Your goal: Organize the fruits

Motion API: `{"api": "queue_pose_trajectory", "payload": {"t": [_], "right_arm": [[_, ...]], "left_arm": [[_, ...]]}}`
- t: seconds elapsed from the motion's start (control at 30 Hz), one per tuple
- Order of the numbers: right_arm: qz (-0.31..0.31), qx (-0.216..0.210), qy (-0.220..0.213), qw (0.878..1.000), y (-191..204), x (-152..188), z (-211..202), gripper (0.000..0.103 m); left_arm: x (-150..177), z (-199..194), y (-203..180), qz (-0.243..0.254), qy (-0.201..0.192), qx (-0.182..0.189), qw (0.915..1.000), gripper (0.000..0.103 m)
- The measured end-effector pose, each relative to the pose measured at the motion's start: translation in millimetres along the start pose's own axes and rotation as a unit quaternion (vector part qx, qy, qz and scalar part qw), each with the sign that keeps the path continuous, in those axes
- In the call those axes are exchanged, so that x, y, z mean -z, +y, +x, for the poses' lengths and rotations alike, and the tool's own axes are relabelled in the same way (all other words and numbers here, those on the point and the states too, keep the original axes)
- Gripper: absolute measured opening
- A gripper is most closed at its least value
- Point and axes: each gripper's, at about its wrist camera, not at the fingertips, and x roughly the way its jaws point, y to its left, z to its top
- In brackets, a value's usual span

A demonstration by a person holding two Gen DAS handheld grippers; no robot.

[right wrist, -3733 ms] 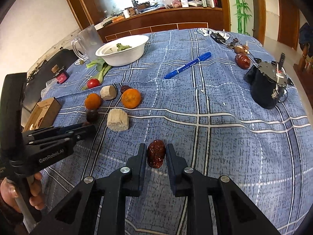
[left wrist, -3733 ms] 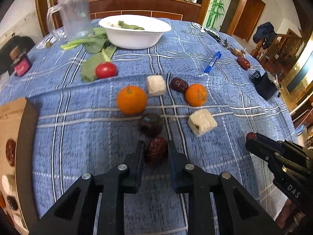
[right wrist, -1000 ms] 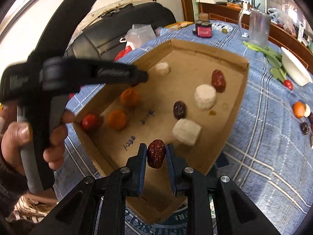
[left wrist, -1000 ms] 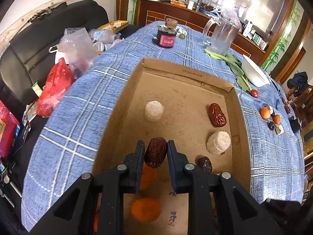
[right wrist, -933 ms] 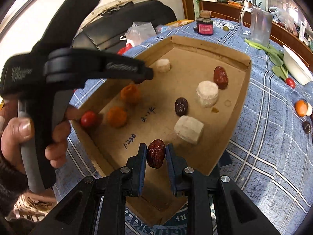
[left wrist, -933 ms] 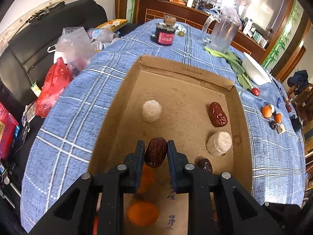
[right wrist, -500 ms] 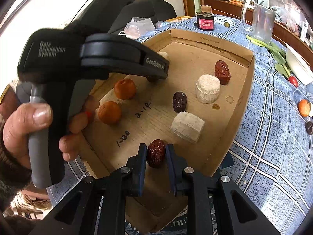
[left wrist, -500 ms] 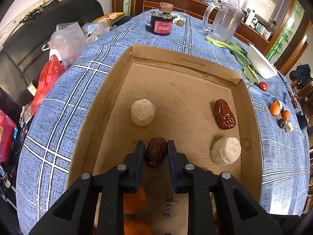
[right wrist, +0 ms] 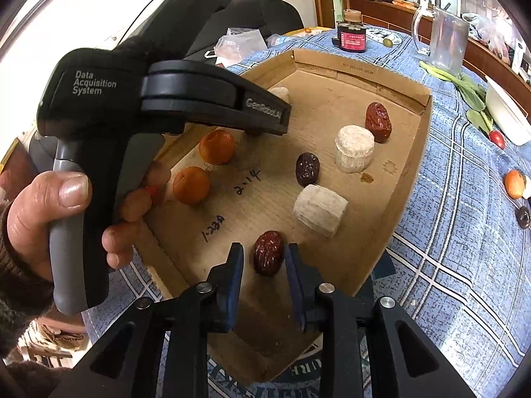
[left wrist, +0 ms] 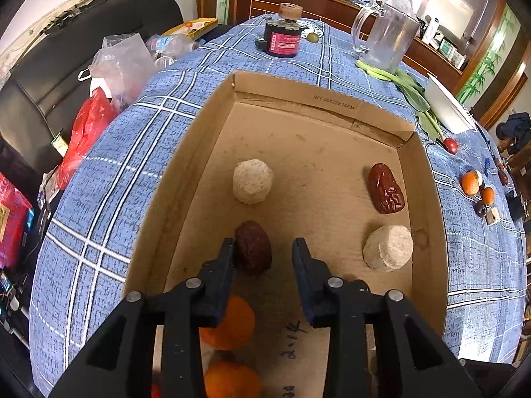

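- Both grippers, which half a second ago each pinched a red date above the cardboard box point(left wrist: 332, 99), now have their jaws opening.
- Left gripper point(left wrist: 264, 255): a dark red date point(left wrist: 253, 247) lies between the fingers, leaning on the left finger point(left wrist: 222, 265) with a clear gap to the right one; it is no longer clamped and appears to rest on the box floor.
- Right gripper point(right wrist: 262, 258): a second red date point(right wrist: 268, 252) sits between the spread fingers near the box's near corner, gaps visible on both sides.
- Also in the box, seen from the right wrist: two oranges point(right wrist: 217, 147) side by side near the left wall, a small dark date point(right wrist: 307, 169) in the middle, a wrinkled red date point(right wrist: 378, 122) toward the far right, and three pale chunks, one upright cylinder point(right wrist: 354, 148), one lying block point(right wrist: 320, 210), and one round piece point(left wrist: 253, 181) toward the far left.
- A person's hand point(right wrist: 49, 205) holds the left gripper's handle over the box's left edge.
- Outside, on the blue checked tablecloth point(left wrist: 116, 165): a dark jar point(left wrist: 282, 33), a clear pitcher point(left wrist: 388, 33), leafy greens, a white bowl point(right wrist: 507, 112), a tomato, and more oranges and dates well apart to the right.
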Motion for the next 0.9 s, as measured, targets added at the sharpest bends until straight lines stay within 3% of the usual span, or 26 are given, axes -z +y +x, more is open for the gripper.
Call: {"api": "queue_pose_trajectory", "payload": {"t": [0.27,0.4,0.5,0.63,0.7,0.9], "right_arm": [[0.004,0.003,-0.015,1.0,-3.2,9.3,-23.6,0.029],[0.02,0.004,-0.029,0.999,-13.2,17.7,-41.0,0.029],[0.034,0.008,-0.039,0.999,-22.8,25.5,-53.6,0.036],[0.076,0.019,-0.057,0.995,-53.3,39.9,-71.6,0.041],[0.098,0.038,-0.064,0.992,-75.4,48.2,-80.2,0.041],[0.189,0.092,-0.081,0.974,-165.0,73.3,-110.6,0.04]], "left_arm": [[10.8,-17.7,2.3,-0.015,-0.02,-0.022,0.9994,0.043],[14.5,-36.7,-6.4,-0.015,-0.054,-0.038,0.9977,0.059],[12.9,-46.6,-22.3,-0.001,-0.068,-0.038,0.997,0.06],[8.9,-55.4,-55.7,0.024,-0.077,-0.025,0.9964,0.061],[8.4,-59.1,-78.5,0.041,-0.082,-0.015,0.9957,0.067],[13.5,-57.7,-144.9,0.094,-0.074,0.018,0.9927,0.068]]}}
